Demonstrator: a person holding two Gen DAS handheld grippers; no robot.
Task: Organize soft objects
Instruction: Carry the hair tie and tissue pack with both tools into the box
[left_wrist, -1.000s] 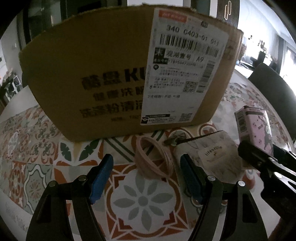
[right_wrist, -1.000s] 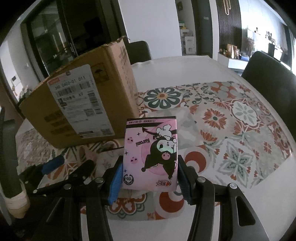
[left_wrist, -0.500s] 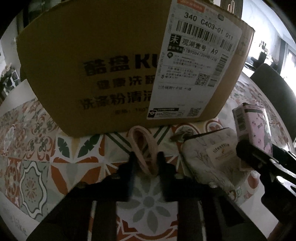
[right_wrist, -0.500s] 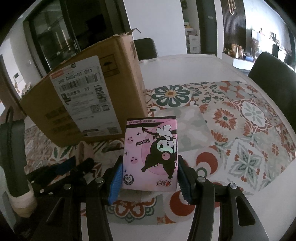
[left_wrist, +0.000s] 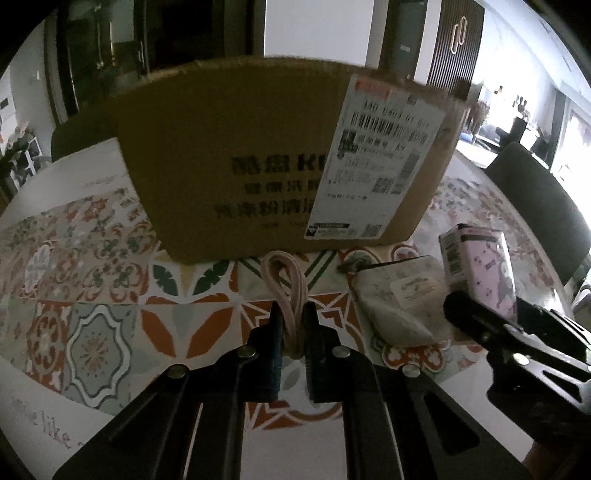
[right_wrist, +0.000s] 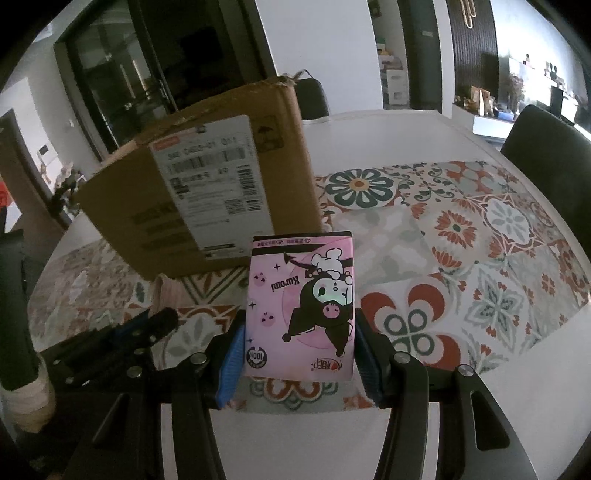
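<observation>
Here the cardboard box (left_wrist: 280, 158) serves as the landmark: it stands upright on a table (right_wrist: 388, 129) covered with a patterned tile-print cloth (left_wrist: 103, 325), its white shipping label (left_wrist: 380, 162) facing the left wrist camera.

In front of the box, the left gripper (left_wrist: 293, 325) has just been closing and is now clenched on a loop of pale pink soft bands (left_wrist: 286, 280); the bands are squeezed between the two dark fingers, and their free end arches toward the box's lower edge, close to it. From the right wrist view the same gripper (right_wrist: 162, 317) shows at the left, with the pink bands (right_wrist: 166, 291) rising from its tip just in front of the box.

To the right of the bands, also in front of the box, a small pale fabric pouch (left_wrist: 399, 299) with a faint floral print and an oval label lies on the cloth. Its zip end points toward the box.

The right gripper (right_wrist: 299, 354) grasps a pink tissue pack (right_wrist: 303, 306) printed with a cartoon character and the word "Kuromi". The blue pads press on both of its sides and the pack stands upright between them, in front of the box's right corner. In the left wrist view this pack (left_wrist: 476, 269) appears beside the pouch, farther right of the box, with the right gripper's black finger (left_wrist: 480, 317) in front of it.

A dark chair (right_wrist: 546, 147) stands at the table edge well to the right of the box.
</observation>
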